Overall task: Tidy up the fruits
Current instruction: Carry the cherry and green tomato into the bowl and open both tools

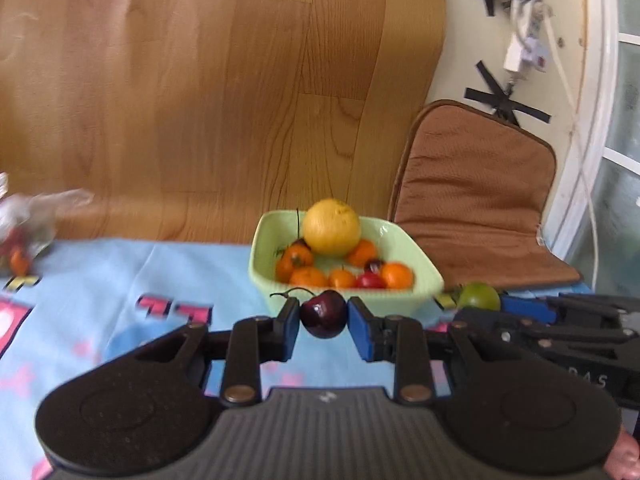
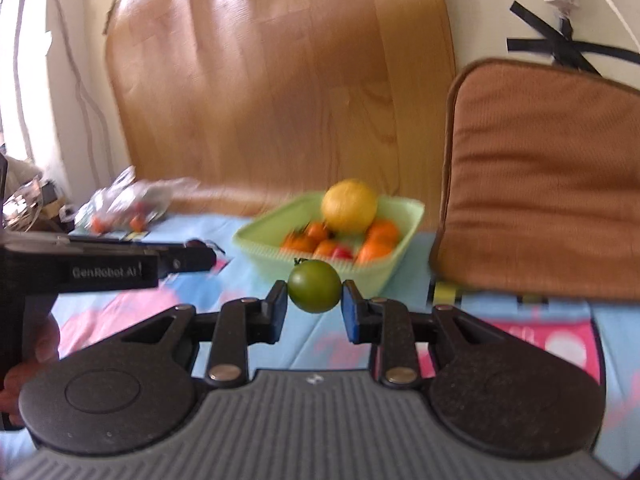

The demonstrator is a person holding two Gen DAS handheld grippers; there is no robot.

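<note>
My left gripper (image 1: pixel 323 312) is shut on a dark red cherry (image 1: pixel 323 316) with a curved stem, held above the blue cloth just in front of the pale green bowl (image 1: pixel 424 270). The bowl holds a large yellow citrus (image 1: pixel 331 226), several small orange fruits (image 1: pixel 308 276) and a red one (image 1: pixel 369 280). My right gripper (image 2: pixel 315 294) is shut on a green tomato (image 2: pixel 315 286), in front of the same bowl (image 2: pixel 404 216). The green tomato also shows in the left wrist view (image 1: pixel 478 296), right of the bowl. The left gripper body shows in the right wrist view (image 2: pixel 108 268).
A clear plastic bag with small orange and red fruits (image 2: pixel 128 204) lies at the far left of the cloth-covered table (image 1: pixel 100 280). A brown cushion (image 1: pixel 476 196) stands right of the bowl. A wooden board (image 1: pixel 220 92) leans behind.
</note>
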